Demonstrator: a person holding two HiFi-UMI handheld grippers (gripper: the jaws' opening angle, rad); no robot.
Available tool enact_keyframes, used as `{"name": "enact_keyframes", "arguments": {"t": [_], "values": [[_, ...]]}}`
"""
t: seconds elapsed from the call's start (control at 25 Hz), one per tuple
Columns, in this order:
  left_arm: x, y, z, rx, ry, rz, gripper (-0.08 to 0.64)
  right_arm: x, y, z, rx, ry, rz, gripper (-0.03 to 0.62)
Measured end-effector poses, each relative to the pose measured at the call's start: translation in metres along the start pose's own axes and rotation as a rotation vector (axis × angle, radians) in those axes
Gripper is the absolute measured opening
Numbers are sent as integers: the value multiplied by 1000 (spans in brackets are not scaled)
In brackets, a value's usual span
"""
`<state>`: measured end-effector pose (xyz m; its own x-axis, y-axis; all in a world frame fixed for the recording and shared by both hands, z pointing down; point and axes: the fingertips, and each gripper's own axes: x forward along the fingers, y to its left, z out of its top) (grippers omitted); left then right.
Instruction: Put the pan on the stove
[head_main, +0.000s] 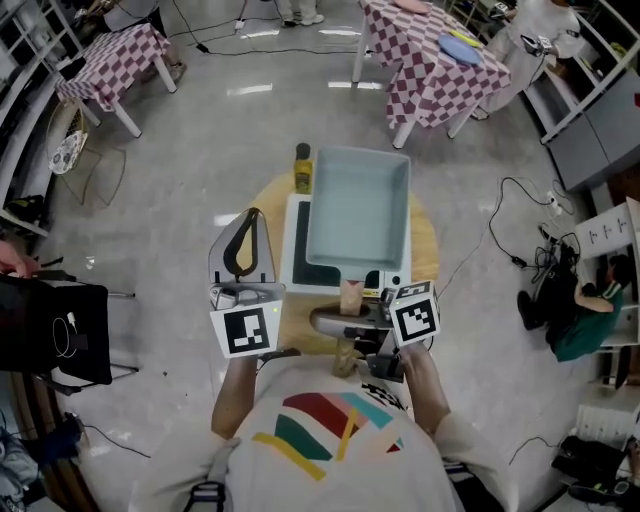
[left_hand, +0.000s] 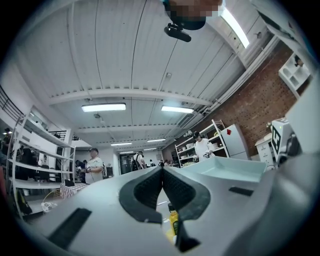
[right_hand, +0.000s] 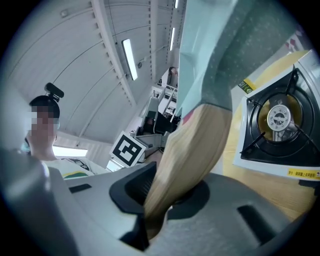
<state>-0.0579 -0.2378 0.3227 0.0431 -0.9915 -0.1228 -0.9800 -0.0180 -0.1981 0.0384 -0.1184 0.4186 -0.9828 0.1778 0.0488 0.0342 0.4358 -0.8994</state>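
The right gripper (right_hand: 161, 201) clamps the pale wooden handle (right_hand: 192, 150) of the light-blue square metal pan (head_main: 358, 215). The pan extends toward twelve o'clock above the white gas stove (right_hand: 280, 125), apparently not yet set down. At nine o'clock, the left gripper (left_hand: 162, 186) is closed and empty.

The left gripper (left_hand: 161, 175), jaws pressed together and empty, points about level just beside the right gripper (right_hand: 162, 192), whose jaws clamp a handle (right_hand: 190, 150) between them.
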Motion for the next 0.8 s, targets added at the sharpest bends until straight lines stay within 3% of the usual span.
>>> {"name": "enact_keyframes", "arguments": {"t": [0.4,0.8], "values": [[23,7,-19,-4,45,-29,6,4,-38,13,71,25,-17,46],[27,10,-32,-5,62,-26,6,4,-76,-3,183,64,-18,48]]}}
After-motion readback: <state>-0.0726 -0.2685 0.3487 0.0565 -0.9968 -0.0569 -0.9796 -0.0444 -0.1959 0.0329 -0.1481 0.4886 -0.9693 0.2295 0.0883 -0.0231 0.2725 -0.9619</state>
